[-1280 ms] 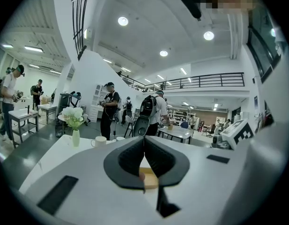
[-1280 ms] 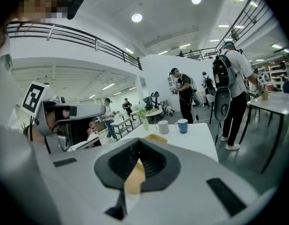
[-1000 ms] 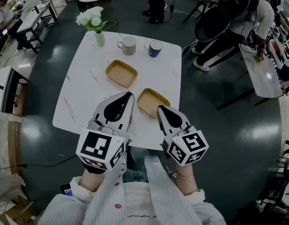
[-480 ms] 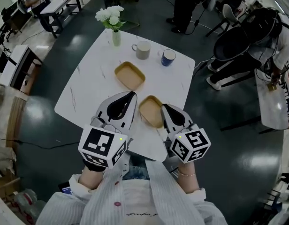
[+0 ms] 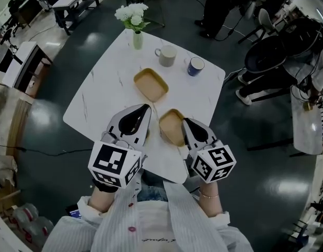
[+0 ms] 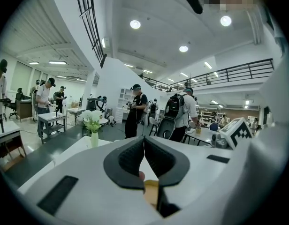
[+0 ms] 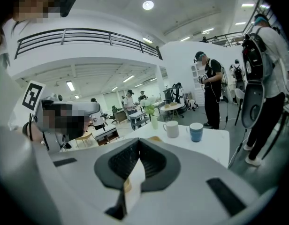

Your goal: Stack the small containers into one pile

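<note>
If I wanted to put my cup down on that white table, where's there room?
The white marbled table is bare along its left side, from the vase of white flowers down to the left gripper. A smaller strip lies between the blue mug and the near tan square container. The far edge, around the grey mug, is crowded.

On the table (image 5: 101,96), the near container (image 5: 172,126) lies before the far container (image 5: 150,84), the vase (image 5: 137,39) farthest back.

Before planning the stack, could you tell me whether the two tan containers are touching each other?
Apart. The head view shows bare white table between the far container and the near container.
</note>
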The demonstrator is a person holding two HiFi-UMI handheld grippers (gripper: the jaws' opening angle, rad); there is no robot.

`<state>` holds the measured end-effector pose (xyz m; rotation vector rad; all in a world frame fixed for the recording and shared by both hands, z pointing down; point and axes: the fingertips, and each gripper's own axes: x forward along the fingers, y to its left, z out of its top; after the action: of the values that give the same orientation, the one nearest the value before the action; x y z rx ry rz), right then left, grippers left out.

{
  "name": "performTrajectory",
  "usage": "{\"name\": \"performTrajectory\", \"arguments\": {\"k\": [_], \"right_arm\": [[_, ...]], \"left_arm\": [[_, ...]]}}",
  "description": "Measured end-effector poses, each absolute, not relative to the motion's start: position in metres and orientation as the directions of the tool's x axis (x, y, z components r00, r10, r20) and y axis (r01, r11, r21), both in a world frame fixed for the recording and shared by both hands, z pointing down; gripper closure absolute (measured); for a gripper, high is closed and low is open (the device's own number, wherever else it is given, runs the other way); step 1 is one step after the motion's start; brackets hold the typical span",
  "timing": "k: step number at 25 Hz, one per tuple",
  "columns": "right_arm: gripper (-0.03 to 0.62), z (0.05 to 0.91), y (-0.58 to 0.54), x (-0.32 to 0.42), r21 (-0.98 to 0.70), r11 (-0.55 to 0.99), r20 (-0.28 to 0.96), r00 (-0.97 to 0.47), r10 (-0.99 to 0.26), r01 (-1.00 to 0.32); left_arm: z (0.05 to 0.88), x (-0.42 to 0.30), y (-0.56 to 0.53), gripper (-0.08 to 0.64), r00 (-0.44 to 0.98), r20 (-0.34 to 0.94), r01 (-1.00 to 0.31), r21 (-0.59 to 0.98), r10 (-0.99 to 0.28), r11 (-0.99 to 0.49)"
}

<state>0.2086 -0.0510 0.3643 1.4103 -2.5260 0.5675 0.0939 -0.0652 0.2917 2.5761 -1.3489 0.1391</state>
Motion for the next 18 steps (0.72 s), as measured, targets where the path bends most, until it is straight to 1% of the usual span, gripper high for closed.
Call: {"name": "performTrajectory", "arguments": {"k": [8,13,18], "right_arm": [[0.580,0.374,-0.061,0.212,-0.236,0.451,0.375,-0.509,-0.775,-0.861],[0.578,0.399,-0.072,0.224,-0.227,0.436,0.426,-0.492,-0.759,-0.871],[0.577,0.428,-0.082,0.233,-0.240,0.454,0.485,-0.511,-0.710,-0.858]], "left_arm": [[0.306,0.086,-0.072,0.541,0.565,0.219,-0.825,0.177,-0.796,-0.537],[0.324,0.091,-0.074,0.541,0.571,0.254,-0.821,0.200,-0.781,-0.535],[0.344,0.093,-0.073,0.541,0.565,0.299,-0.825,0.216,-0.769,-0.522]]}}
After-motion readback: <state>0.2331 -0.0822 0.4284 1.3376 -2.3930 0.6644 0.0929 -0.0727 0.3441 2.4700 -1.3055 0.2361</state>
